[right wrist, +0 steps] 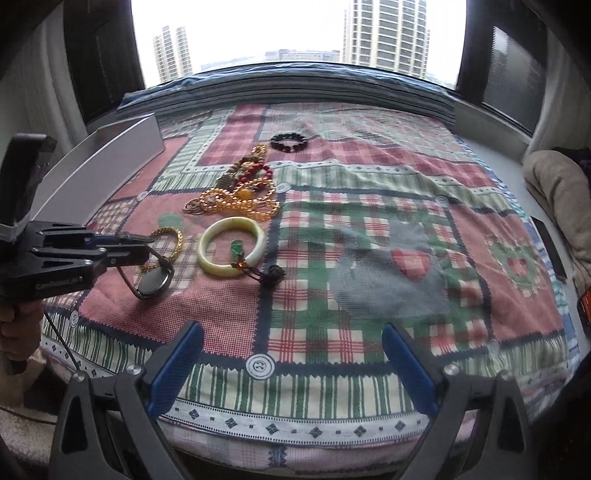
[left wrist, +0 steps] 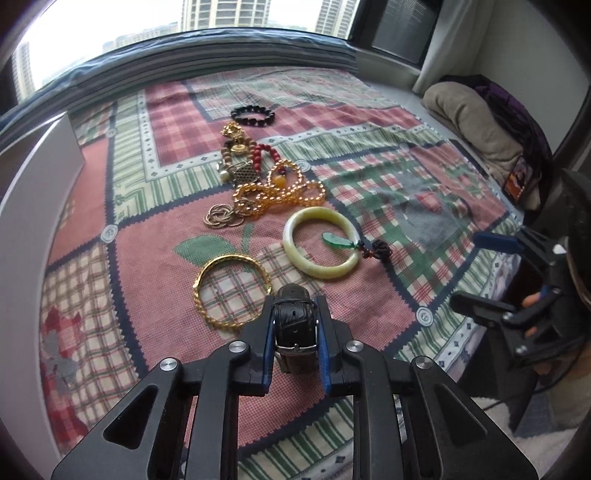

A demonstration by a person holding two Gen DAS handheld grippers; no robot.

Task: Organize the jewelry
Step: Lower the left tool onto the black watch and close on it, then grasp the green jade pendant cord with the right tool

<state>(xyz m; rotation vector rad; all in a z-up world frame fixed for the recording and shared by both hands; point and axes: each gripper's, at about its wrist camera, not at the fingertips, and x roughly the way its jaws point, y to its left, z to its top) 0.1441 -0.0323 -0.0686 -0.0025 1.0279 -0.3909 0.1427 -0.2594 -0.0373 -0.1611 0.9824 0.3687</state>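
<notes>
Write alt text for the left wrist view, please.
The left gripper holds a black watch strap above a plaid bedcover. Beyond lie a gold bangle, a pale green bangle and a heap of beads.

Left gripper (left wrist: 295, 325) fingers clamped; right gripper (right wrist: 291, 363) fingers apart, apparently idle.

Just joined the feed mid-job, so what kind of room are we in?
Likely a high-rise bedroom: the jewelry lies on a patchwork quilt over a bed, a folded blanket sits beside it, and the window shows towers.
</notes>
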